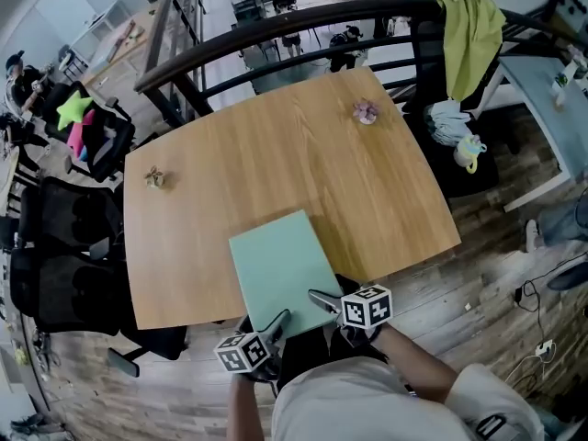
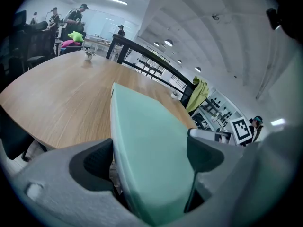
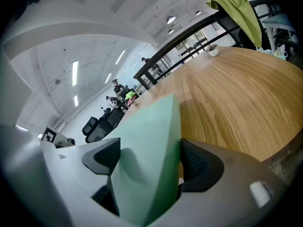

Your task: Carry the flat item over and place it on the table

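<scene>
Both left gripper [image 1: 278,320] and right gripper [image 1: 318,297] clamped on near edge of green board [image 1: 280,263], partly over table [image 1: 276,145]

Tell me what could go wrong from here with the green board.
1. The board is held only at its near edge by the left gripper and right gripper; its far end could sag, or it could slip.
2. That near edge overhangs the table's front rim, so if released now it might tip off.
</scene>
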Available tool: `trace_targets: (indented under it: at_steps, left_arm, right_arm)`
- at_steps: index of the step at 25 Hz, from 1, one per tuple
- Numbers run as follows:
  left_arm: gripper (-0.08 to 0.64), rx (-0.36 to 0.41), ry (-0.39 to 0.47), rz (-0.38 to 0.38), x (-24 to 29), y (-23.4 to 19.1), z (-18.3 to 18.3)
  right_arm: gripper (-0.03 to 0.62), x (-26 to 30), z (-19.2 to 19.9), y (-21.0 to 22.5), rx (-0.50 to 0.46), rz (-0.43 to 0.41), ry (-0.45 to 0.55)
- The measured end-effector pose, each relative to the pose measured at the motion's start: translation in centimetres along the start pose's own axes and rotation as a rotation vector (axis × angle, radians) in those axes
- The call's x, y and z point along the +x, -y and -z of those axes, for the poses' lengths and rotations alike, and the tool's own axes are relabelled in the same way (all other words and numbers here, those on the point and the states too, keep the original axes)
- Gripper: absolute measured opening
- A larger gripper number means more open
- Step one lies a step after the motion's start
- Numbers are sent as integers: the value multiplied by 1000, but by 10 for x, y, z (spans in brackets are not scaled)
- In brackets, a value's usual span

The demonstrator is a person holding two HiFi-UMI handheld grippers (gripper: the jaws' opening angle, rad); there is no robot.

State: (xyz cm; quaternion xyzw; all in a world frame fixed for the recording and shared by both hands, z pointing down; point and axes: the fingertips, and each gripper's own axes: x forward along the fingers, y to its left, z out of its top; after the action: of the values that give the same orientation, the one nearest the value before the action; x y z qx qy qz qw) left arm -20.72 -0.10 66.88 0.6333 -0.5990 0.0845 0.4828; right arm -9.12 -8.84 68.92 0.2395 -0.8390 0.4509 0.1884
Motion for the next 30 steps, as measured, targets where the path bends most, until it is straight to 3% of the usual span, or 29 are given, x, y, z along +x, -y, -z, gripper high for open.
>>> trace_targets:
  at_steps: [30]
  left_arm:
    - [505, 26, -102, 80, 51, -54, -68]
  right_arm:
    - [411, 77, -53, 12, 16, 85, -3]
